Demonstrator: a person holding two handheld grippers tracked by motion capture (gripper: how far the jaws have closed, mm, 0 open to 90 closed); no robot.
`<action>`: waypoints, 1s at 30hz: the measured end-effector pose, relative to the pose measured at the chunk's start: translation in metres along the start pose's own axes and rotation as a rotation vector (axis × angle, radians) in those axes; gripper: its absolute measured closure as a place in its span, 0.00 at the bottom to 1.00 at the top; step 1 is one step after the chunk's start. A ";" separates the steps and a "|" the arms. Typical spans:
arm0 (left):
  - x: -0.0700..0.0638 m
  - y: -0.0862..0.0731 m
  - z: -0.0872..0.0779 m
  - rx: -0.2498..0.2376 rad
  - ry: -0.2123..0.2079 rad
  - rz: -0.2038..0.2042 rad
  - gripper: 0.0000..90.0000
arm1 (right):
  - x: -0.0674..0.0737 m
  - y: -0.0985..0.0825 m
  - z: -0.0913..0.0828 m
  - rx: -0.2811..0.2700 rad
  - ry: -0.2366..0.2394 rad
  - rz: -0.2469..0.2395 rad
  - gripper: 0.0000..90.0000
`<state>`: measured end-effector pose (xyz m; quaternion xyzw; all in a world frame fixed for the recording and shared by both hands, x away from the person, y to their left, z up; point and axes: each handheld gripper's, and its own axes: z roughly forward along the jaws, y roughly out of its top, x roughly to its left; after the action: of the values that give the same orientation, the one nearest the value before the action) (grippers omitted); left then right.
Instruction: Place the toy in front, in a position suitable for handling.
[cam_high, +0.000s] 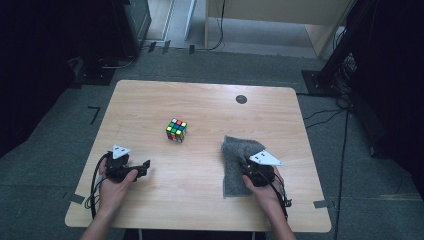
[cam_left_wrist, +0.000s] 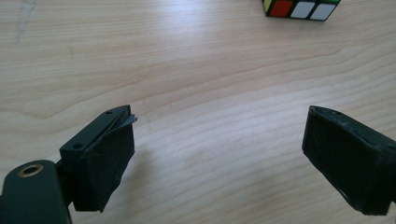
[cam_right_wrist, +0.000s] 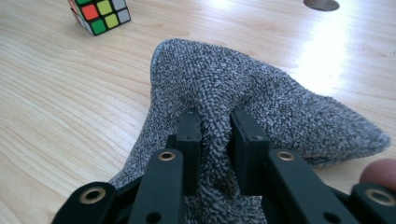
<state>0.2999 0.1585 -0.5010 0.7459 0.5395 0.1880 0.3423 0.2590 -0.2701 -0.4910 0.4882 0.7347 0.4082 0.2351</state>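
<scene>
In the high view, the left gripper (cam_high: 145, 165) is held low over the wooden table (cam_high: 200, 200) near its left front corner, the forearm coming in from the bottom edge and the jaws pointed to the right. The right gripper (cam_high: 243, 164) is held at the right front, its jaws pointed forward and left, and the grey cloth (cam_high: 235, 165) is seen lying crumpled beneath and ahead of it. A colour cube (cam_high: 176, 129) is set on the table between the two, farther from the person and well apart from both.

In the left gripper view, the jaws are spread wide over bare wood with nothing between them; the cube (cam_left_wrist: 301, 8) is seen at the top edge.

In the right gripper view, a fold of the cloth (cam_right_wrist: 243, 88) is pinched between the nearly closed jaws and is pulled up into a ridge. The cube (cam_right_wrist: 99, 15) is seen at the upper left.
</scene>
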 end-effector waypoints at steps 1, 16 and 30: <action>0.000 0.000 0.000 0.000 0.000 0.000 0.11 | 0.000 0.000 0.000 0.000 0.000 0.000 0.84; -0.047 0.039 0.041 0.003 -0.048 0.079 0.11 | -0.010 -0.003 0.001 0.007 0.047 0.062 0.48; -0.065 0.062 0.077 -0.002 -0.075 0.066 0.11 | -0.008 -0.003 0.003 0.011 0.056 0.060 0.46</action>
<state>0.3692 0.0626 -0.5051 0.7695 0.5012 0.1715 0.3567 0.2626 -0.2764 -0.4960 0.5000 0.7282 0.4243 0.1993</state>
